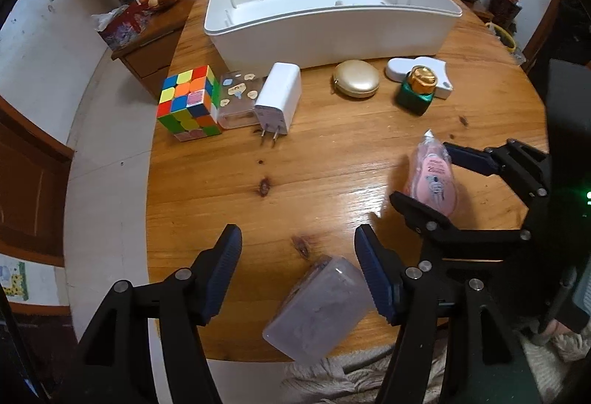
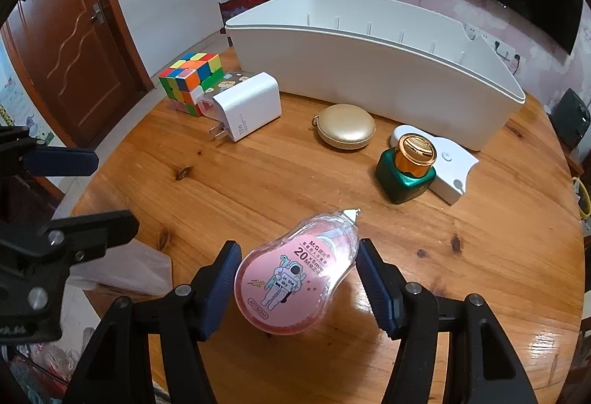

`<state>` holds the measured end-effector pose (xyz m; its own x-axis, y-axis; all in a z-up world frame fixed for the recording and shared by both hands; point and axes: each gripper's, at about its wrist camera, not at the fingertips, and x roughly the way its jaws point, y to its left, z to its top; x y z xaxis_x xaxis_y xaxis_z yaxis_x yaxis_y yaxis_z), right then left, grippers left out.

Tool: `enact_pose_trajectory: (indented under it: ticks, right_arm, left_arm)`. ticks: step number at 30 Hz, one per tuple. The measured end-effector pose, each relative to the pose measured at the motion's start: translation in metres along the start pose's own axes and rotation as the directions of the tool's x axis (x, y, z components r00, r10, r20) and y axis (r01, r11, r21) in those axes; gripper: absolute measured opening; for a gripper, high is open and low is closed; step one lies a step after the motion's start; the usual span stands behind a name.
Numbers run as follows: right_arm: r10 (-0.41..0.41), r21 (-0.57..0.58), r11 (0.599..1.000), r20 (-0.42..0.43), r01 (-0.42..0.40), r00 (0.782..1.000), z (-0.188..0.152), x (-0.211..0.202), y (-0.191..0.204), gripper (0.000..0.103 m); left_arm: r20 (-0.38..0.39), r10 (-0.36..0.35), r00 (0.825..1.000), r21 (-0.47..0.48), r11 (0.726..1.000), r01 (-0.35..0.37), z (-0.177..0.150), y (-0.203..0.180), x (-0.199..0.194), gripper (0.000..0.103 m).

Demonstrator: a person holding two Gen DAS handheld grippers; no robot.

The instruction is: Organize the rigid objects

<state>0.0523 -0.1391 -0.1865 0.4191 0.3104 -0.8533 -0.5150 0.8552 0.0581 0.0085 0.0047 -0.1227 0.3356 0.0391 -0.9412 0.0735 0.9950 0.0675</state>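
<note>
Frosted box [image 1: 317, 308] is lying at the table's [image 1: 295, 189] near edge.
Left gripper [image 1: 297, 278] is gaping around it untouched; right gripper [image 2: 295, 287] is pinching the correction tape [image 2: 291, 278].

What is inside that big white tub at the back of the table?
The white tub looks empty: the left wrist view shows a bare white floor and ribbed inner walls. Its near wall hides the front strip of the floor, so something low there could go unseen.
</note>
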Motion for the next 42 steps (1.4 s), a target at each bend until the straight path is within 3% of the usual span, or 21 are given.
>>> enact_pose_trajectory:
  ticks: [5,7,11,14,19,24,25,27,28,29,31,38,42]
  right_arm:
    - [0.007,0.003,1.000,0.004,-0.007,1.000,-0.001,-0.002,-0.001,0.065]
    - [0.009,-0.003,1.000,0.006,-0.009,1.000,-0.002,-0.004,0.000,0.065]
    - [0.012,-0.012,1.000,0.007,-0.012,1.000,-0.003,-0.007,0.001,0.065]
    - [0.021,-0.015,1.000,0.002,-0.021,1.000,-0.005,-0.009,0.002,0.065]
    - [0.027,-0.035,0.999,-0.006,-0.027,1.000,-0.006,-0.010,0.008,0.065]
    - [0.025,-0.056,0.998,-0.009,-0.026,1.000,-0.007,-0.010,0.014,0.065]
    - [0.025,-0.059,0.998,-0.009,-0.025,1.000,-0.006,-0.010,0.014,0.065]
    - [0.021,-0.060,0.998,-0.010,-0.021,1.000,-0.006,-0.010,0.014,0.065]
    - [0.019,-0.059,0.998,-0.010,-0.020,1.000,-0.006,-0.010,0.014,0.065]
    - [0.017,-0.057,0.998,-0.010,-0.018,1.000,-0.006,-0.010,0.013,0.065]
    - [0.014,-0.055,0.998,-0.009,-0.014,1.000,-0.006,-0.011,0.013,0.065]
    - [0.005,-0.066,0.998,0.010,-0.004,1.000,0.002,-0.018,0.012,0.064]
    - [0.008,-0.062,0.998,0.034,-0.006,0.999,0.018,-0.028,0.009,0.064]
  left_arm:
    - [0.031,-0.060,0.998,-0.007,0.998,0.060,0.009,0.003,-0.010,0.067]
    - [0.045,-0.073,0.996,0.031,0.997,0.071,0.009,0.000,-0.018,0.068]
    - [0.063,-0.059,0.996,0.127,0.991,0.051,-0.001,-0.008,-0.031,0.077]
    - [0.041,-0.080,0.996,0.197,0.978,0.071,-0.014,-0.011,-0.033,0.077]
    - [0.004,-0.024,1.000,0.283,0.959,0.022,-0.029,-0.015,-0.018,0.077]
    - [-0.043,0.013,0.999,0.301,0.954,0.001,-0.035,-0.011,0.010,0.076]
    - [-0.049,0.005,0.999,0.296,0.955,0.010,-0.035,-0.010,0.013,0.075]
    - [-0.050,-0.027,0.998,0.280,0.959,0.040,-0.035,-0.007,0.016,0.064]
    - [-0.055,-0.051,0.997,0.269,0.961,0.064,-0.034,-0.006,0.017,0.045]
    - [-0.063,-0.066,0.996,0.254,0.964,0.080,-0.033,-0.005,0.018,0.038]
    - [-0.063,-0.066,0.996,0.233,0.969,0.079,-0.031,-0.003,0.019,0.037]
    - [-0.036,0.043,0.998,0.193,0.980,-0.036,-0.012,0.001,0.007,0.037]
    - [0.038,0.151,0.988,0.164,0.974,-0.155,0.014,0.004,-0.013,0.037]
